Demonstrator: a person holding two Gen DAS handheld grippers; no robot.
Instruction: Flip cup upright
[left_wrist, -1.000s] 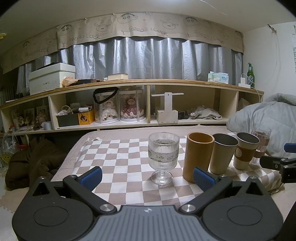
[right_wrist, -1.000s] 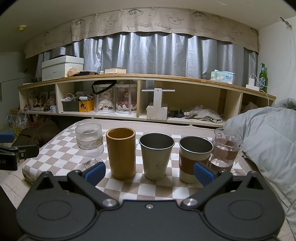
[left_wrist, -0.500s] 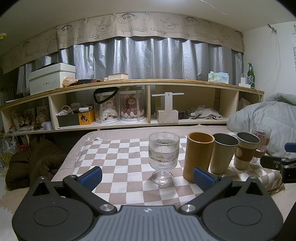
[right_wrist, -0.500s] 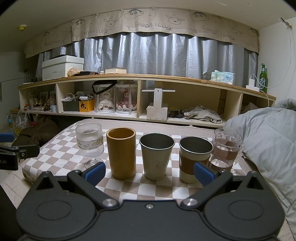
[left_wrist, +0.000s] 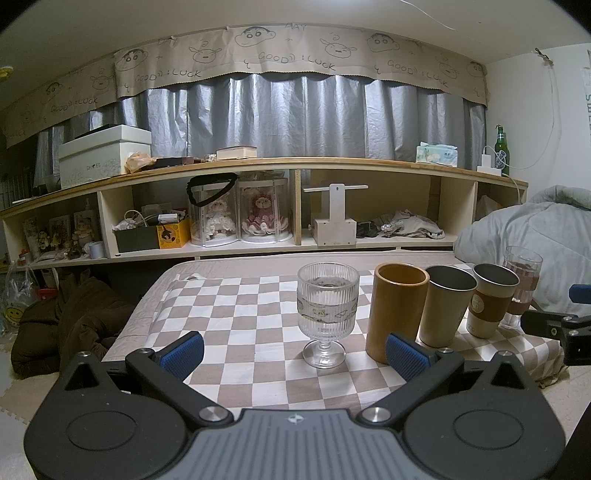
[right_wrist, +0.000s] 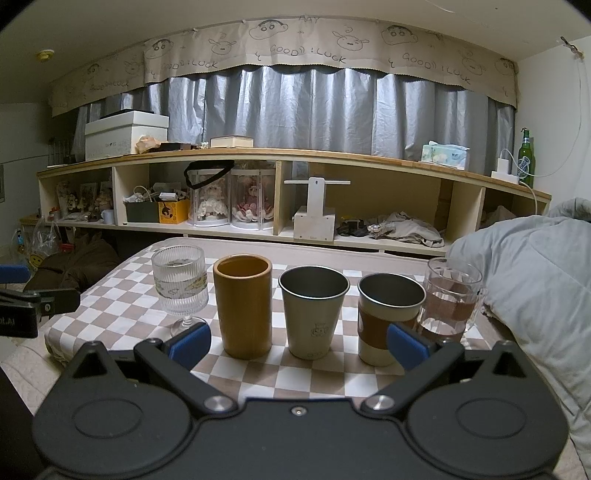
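Observation:
Several cups stand upright in a row on a checkered cloth (left_wrist: 251, 321): a ribbed stemmed glass (left_wrist: 327, 310) (right_wrist: 181, 288), a wooden tumbler (left_wrist: 395, 312) (right_wrist: 243, 304), a steel cup (left_wrist: 445, 304) (right_wrist: 312, 310), a steel cup with a brown sleeve (left_wrist: 489, 304) (right_wrist: 386, 317) and a clear glass mug (left_wrist: 521, 286) (right_wrist: 448, 297). My left gripper (left_wrist: 295, 354) is open and empty, just short of the stemmed glass. My right gripper (right_wrist: 298, 344) is open and empty, in front of the steel cups.
A long wooden shelf (left_wrist: 295, 206) with boxes, dolls and clutter runs behind the table. A grey duvet (right_wrist: 535, 280) lies to the right, against the mug. A dark bag (left_wrist: 74, 317) sits on the floor at the left.

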